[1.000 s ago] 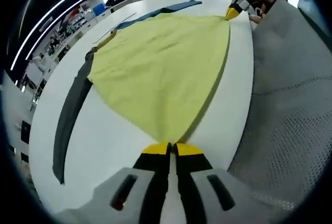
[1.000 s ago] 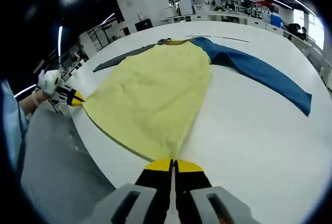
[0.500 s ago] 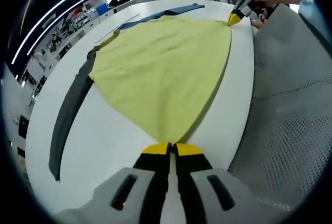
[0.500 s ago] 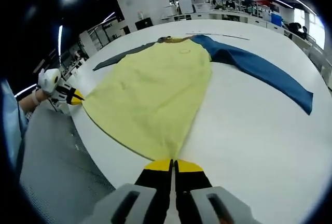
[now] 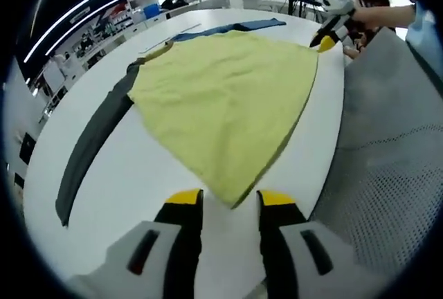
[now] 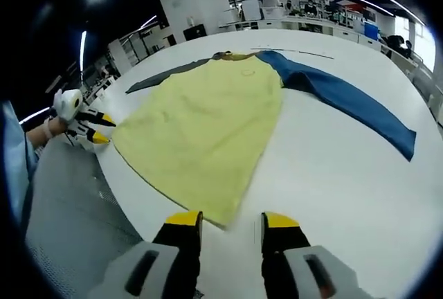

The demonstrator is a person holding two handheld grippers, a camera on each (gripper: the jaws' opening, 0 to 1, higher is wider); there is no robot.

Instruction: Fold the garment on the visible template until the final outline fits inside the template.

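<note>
A long-sleeved garment lies spread flat on the white table [image 5: 138,181], with a yellow body [image 5: 221,91], one dark grey sleeve [image 5: 90,147] and one blue sleeve [image 5: 228,28]. My left gripper [image 5: 230,198] stands open just short of one yellow hem corner, holding nothing. In the right gripper view the yellow body [image 6: 208,122] reaches toward my right gripper [image 6: 230,221], which is open at the other hem corner. There the blue sleeve [image 6: 346,95] stretches right and the grey sleeve [image 6: 163,74] runs far left. Each gripper appears in the other's view: the right gripper [image 5: 325,39], the left gripper [image 6: 97,129].
A grey mesh surface [image 5: 387,147] borders the table's near edge, also seen as the mesh surface [image 6: 62,209]. A thin dark line [image 6: 291,50] lies on the table beyond the collar. Bare white tabletop [image 6: 346,174] spreads to the right of the garment. Desks and shelves stand far behind.
Both grippers have opened and let go of the yellow hem corners they held. The hem now rests flat on the table, and both grippers have drawn back slightly.
</note>
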